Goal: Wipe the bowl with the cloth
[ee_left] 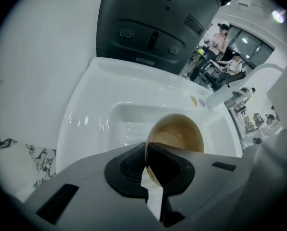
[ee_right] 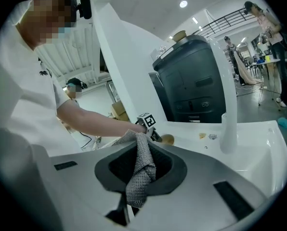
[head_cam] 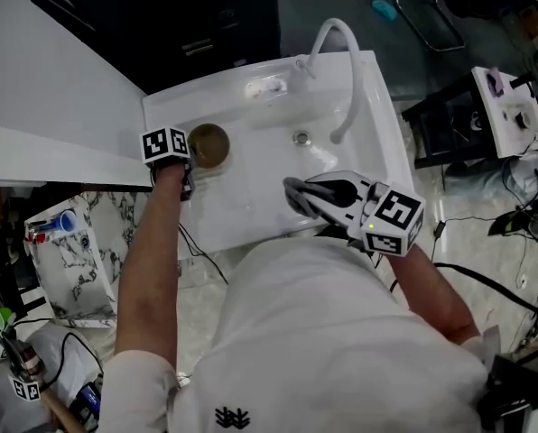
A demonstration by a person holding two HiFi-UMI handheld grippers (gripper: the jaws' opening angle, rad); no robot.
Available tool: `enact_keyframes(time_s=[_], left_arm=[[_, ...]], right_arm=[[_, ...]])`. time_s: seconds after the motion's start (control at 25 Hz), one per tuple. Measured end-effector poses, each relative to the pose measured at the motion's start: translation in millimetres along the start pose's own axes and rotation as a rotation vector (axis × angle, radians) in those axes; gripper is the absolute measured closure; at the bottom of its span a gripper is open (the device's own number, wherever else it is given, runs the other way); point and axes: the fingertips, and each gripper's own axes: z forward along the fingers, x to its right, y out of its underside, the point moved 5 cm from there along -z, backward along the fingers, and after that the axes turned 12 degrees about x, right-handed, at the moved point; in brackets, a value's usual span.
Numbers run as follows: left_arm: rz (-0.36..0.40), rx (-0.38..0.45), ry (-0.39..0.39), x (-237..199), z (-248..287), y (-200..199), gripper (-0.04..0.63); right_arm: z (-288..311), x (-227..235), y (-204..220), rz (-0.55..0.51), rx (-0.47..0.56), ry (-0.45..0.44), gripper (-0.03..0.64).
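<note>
A brown bowl (head_cam: 208,145) hangs tilted over the left part of the white sink (head_cam: 251,206). My left gripper (head_cam: 188,161) is shut on the bowl's near rim; in the left gripper view the bowl (ee_left: 176,134) stands on edge with its rim pinched in my left gripper (ee_left: 147,170). My right gripper (head_cam: 307,197) hovers over the sink's front right part, shut on a grey woven cloth (head_cam: 296,191). The right gripper view shows the cloth (ee_right: 141,170) hanging out of my right gripper (ee_right: 134,196), with the bowl (ee_right: 168,139) small and farther off.
A white curved faucet (head_cam: 344,70) rises at the sink's back right, with a drain (head_cam: 301,137) below it. A dark appliance (ee_left: 153,28) stands behind the sink. A white counter (head_cam: 43,106) borders the left side. Cables and clutter (head_cam: 513,215) lie on the floor at right.
</note>
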Motion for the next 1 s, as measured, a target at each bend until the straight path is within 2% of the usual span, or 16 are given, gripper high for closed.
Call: enact_keyframes(time_s=[0.32, 0.48, 0.68, 0.8, 1.0], left_arm=[[0.003, -0.08, -0.031, -7, 23, -12, 0.577], [0.002, -0.072, -0.035, -10, 27, -15, 0.575], [0.059, -0.059, -0.084, -11, 26, -17, 0.575], [0.083, -0.047, -0.1, -11, 25, -19, 0.533], [0.113, 0.01, -0.13, -11, 16, -24, 0.517]], right_arm=[[-5, 10, 2, 0.023, -0.002, 0.04, 0.581], [-8, 12, 5, 0.032, 0.003, 0.055, 0.581], [-10, 10, 8, 0.026, 0.009, 0.061, 0.581], [-11, 9, 9, 0.019, 0.006, 0.063, 0.581], [-14, 8, 7, 0.005, 0.009, 0.069, 0.581]])
